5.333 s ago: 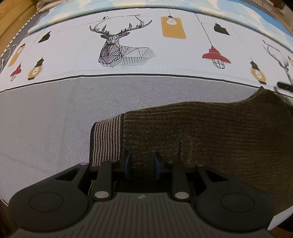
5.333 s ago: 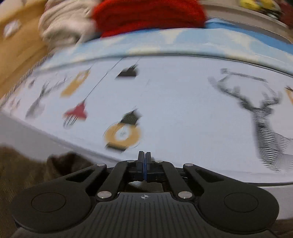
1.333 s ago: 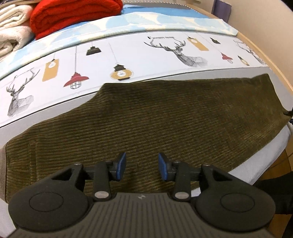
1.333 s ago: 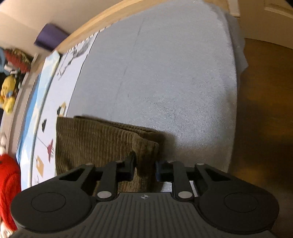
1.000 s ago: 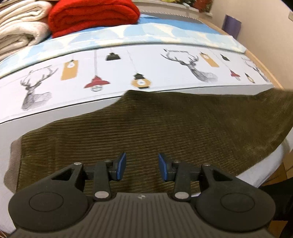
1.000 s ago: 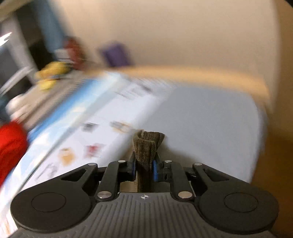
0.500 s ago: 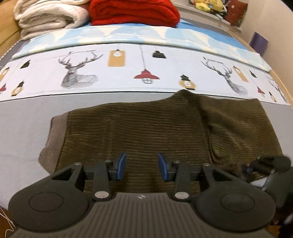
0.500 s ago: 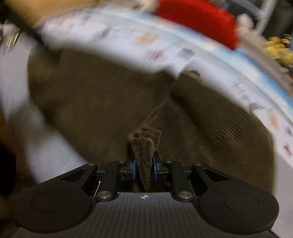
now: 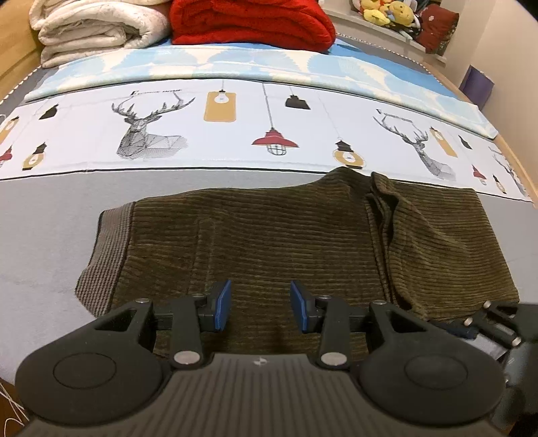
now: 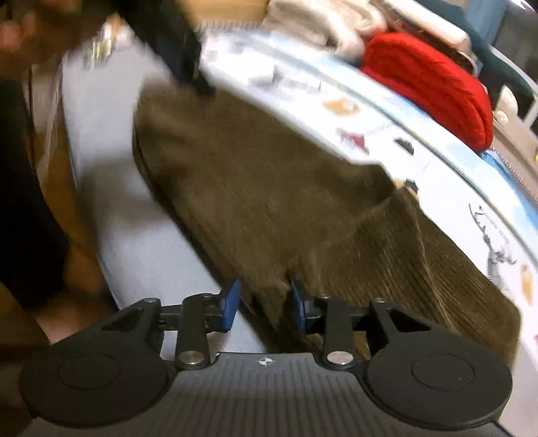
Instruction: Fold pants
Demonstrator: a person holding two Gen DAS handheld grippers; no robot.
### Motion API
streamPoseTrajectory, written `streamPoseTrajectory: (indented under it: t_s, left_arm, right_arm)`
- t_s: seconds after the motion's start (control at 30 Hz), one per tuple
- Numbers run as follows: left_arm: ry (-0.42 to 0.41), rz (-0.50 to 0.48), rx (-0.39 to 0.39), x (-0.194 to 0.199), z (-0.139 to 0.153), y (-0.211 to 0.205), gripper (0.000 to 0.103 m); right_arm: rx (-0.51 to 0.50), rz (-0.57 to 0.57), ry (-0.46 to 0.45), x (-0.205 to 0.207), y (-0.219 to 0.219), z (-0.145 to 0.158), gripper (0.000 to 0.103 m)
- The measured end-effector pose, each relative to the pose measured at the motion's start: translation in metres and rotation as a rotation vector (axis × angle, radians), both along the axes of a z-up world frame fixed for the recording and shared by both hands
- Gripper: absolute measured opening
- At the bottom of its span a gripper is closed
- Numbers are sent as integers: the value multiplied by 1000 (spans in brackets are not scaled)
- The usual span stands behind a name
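The pants [image 9: 275, 235] lie on the grey bed [image 9: 43, 222], brown and ribbed, with one end folded over on top. The left tool [image 9: 260, 304] hovers above them, half open, holding nothing. Only the blurry right view shows the right tool [image 10: 264, 302] opening, with the folded edge loose between its blue pads. A red blanket [image 9: 248, 23] sits far back.
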State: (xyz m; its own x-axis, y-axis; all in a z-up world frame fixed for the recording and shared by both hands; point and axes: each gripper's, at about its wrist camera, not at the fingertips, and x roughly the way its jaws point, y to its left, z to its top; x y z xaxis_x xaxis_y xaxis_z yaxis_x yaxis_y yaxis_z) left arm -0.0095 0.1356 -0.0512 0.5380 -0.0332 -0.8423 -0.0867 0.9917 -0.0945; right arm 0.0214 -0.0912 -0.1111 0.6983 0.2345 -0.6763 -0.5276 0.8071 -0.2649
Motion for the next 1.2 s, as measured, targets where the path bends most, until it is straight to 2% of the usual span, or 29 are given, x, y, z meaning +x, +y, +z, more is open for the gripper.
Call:
streamPoseTrajectory:
  t_s: [0.07,0.1,0.2,0.3,0.5,0.53,0.57,0.6,0.67,0.77,0.83,0.9,1.0,1.07,1.2]
  left_arm:
    - [-4,-12,6,2,0,-4,43]
    - [-5,-17,12,3,0,-7,43]
    - [4,-24,25,5,-2,-12,43]
    - [11,-26,32,5,-4,-13,43]
    - [22,-26,43,5,-7,-13,43]
    - [23,-24,44,5,-8,-13,43]
    - [25,-22,45,6,-8,-12,43]
    - [25,-19,45,6,-8,-12,43]
    - [22,-18,40,6,-7,-12,43]
    - [17,-25,40,5,-6,-13,43]
    - [23,-23,44,6,-8,-12,43]
    - [25,-22,42,7,-8,-13,43]
    - [26,-26,42,10,-8,-17,43]
    - [27,-30,40,10,-8,-20,43]
    - [26,-45,48,11,-9,-26,45]
  right_arm:
    - [103,-72,-20,4,-15,13,39]
    - [116,-109,-30,8,-20,14,40]
    - [72,-169,-11,23,-25,7,40]
    - [-24,-144,10,31,-12,-13,40]
    - [-75,-108,11,35,-1,-22,38]
    - [-80,-98,12,35,-2,-22,33]
    - [-77,-90,15,40,-2,-22,13]
    - [-70,-85,10,39,-3,-19,13]
    - [-43,-100,-68,32,-6,-3,12]
    - [112,-129,-156,17,-23,34,12]
    - [162,-120,-171,7,-31,45,12]
    - [137,-81,-115,3,-30,35,13]
    - [-28,-32,35,6,-17,-6,14]
    - [-57,-22,7,2,-13,-10,14]
    - [153,-84,-39,-2,-34,25,17]
